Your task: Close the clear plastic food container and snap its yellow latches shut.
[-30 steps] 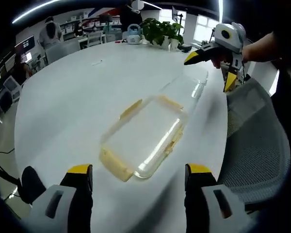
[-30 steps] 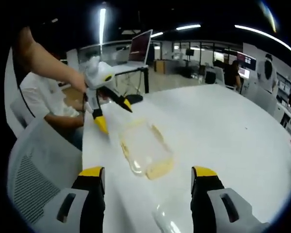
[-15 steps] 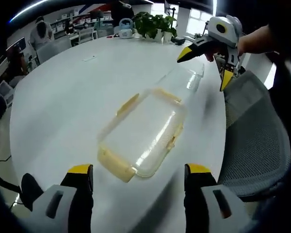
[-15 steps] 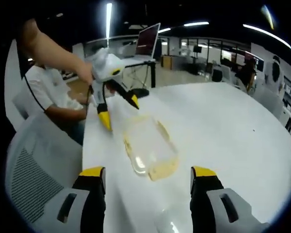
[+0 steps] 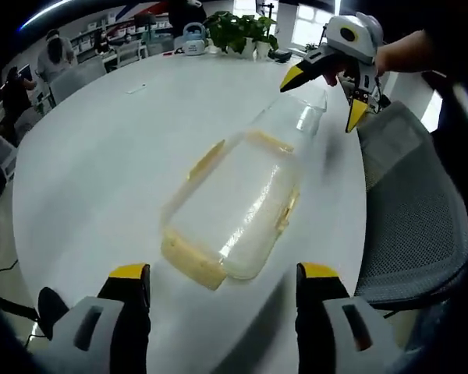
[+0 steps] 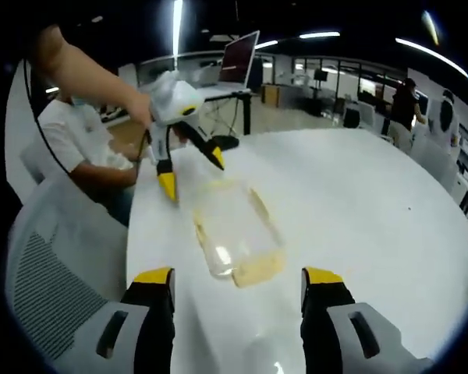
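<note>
**Clear container lay on white worktop between two spread grippers**

The clear plastic food container (image 5: 232, 209) lay flat on the round white worktop (image 5: 101, 156), lengthwise between the two grippers. Its yellow latches (image 5: 192, 262) showed along the edges, the widest at the end nearest the left gripper. Nothing could be made out inside it. In the right gripper view the same container (image 6: 232, 228) sat near the worktop's edge, beside a grey mesh chair (image 6: 47, 273).

The left gripper (image 5: 222, 288) hovered just short of the container's near end, its yellow-tipped fingers (image 5: 129, 274) spread wide and holding nothing. The right gripper (image 6: 234, 284) was likewise spread, fingers (image 6: 154, 278) apart and empty, above the worktop short of the container.

The left gripper view showed the right gripper (image 5: 327, 93) held in a hand (image 5: 402, 56) beyond the container's far end, with potted plants (image 5: 238, 31) behind. The right gripper view showed the left gripper (image 6: 189, 167) tilted down towards the far end, a seated person in a white shirt (image 6: 78, 144) and a monitor (image 6: 242, 58).
</note>
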### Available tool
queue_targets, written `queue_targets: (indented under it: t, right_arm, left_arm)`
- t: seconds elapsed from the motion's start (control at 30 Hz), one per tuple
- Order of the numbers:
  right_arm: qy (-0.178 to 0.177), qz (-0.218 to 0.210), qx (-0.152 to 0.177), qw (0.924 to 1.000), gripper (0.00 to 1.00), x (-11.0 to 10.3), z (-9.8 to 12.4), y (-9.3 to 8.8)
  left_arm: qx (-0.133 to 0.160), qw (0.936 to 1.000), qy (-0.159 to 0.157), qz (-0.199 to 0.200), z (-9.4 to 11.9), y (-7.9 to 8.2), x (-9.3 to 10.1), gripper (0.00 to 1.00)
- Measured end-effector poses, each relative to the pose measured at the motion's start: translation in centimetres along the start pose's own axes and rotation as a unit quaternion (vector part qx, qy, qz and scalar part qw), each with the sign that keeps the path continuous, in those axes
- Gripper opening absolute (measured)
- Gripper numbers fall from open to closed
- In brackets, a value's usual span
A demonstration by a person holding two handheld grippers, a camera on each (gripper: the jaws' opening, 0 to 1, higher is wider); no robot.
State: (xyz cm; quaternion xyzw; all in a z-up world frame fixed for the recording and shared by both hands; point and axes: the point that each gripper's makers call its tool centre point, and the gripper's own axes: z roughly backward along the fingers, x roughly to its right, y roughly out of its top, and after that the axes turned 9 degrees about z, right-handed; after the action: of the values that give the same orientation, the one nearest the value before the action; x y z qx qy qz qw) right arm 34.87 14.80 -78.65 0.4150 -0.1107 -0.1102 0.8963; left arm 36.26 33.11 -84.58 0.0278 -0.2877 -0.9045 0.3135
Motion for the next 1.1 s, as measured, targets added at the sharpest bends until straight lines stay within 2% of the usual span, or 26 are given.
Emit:
queue_targets:
  t: [0.23, 0.63, 0.87, 1.1]
  right_arm:
    - [0.006, 0.009, -0.006, 0.9999, 0.66, 0.0, -0.8, 0.0]
    - [0.016, 0.017, -0.021, 0.9995, 0.66, 0.3, -1.4, -0.5]
    - [0.027, 0.028, -0.031, 0.9988, 0.65, 0.3, -2.0, -0.5]
    - [0.039, 0.04, -0.043, 0.9975, 0.65, 0.0, -2.2, -1.2]
  left_arm:
    - [-0.014, 0.9997, -0.011, -0.019, -0.3, 0.3, -0.3, 0.77]
    - [-0.046, 0.9965, -0.021, -0.066, -0.8, -0.3, -0.4, 0.76]
    - [-0.066, 0.9921, -0.024, -0.104, -1.2, -0.6, -0.9, 0.75]
    - [-0.074, 0.9865, -0.035, -0.142, -1.7, -0.3, -0.5, 0.73]
